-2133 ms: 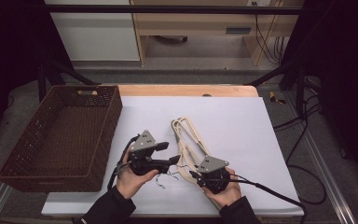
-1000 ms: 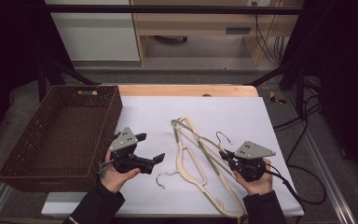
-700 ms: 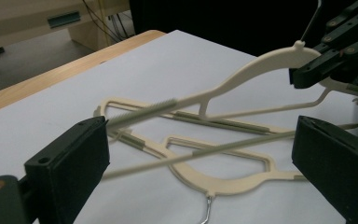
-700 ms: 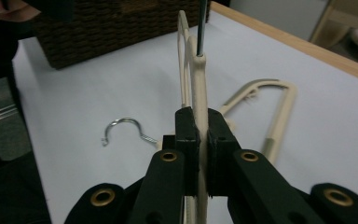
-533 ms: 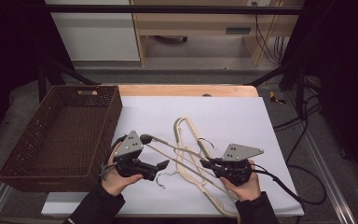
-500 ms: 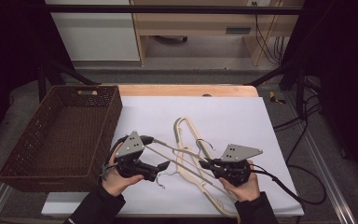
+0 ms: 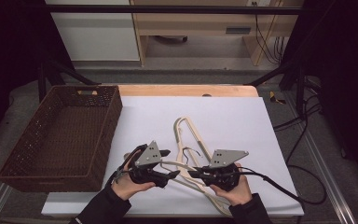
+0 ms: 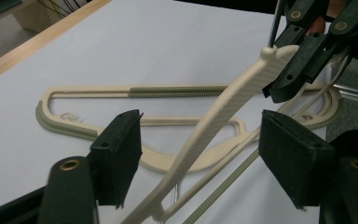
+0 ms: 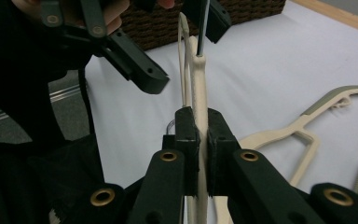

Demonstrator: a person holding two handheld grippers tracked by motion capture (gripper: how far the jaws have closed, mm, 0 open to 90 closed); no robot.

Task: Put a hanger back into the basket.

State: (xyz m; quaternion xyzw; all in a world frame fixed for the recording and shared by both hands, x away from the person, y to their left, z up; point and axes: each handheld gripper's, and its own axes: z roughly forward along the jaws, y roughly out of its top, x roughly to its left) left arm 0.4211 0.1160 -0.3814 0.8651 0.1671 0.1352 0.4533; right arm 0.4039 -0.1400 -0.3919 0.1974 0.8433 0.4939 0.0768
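Left gripper view shows the cream plastic clothes hanger [image 8: 223, 109] lifted off the white table sheet [image 8: 168, 42], its long axis slanting up toward the right gripper [image 8: 291, 70], which clamps it near the hook end. The left gripper [image 8: 198, 154] has just been closing, the raised arm between its jaws untouched. Judged step: taking a second grip; next, close squarely on that arm. Another cream hanger [image 8: 121, 93] lies flat beyond, well short of the brown wicker basket [image 7: 60, 130].

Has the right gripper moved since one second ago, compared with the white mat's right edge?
Yes. In the high view the right gripper has moved leftward, away from the white mat's right edge, toward the left gripper.
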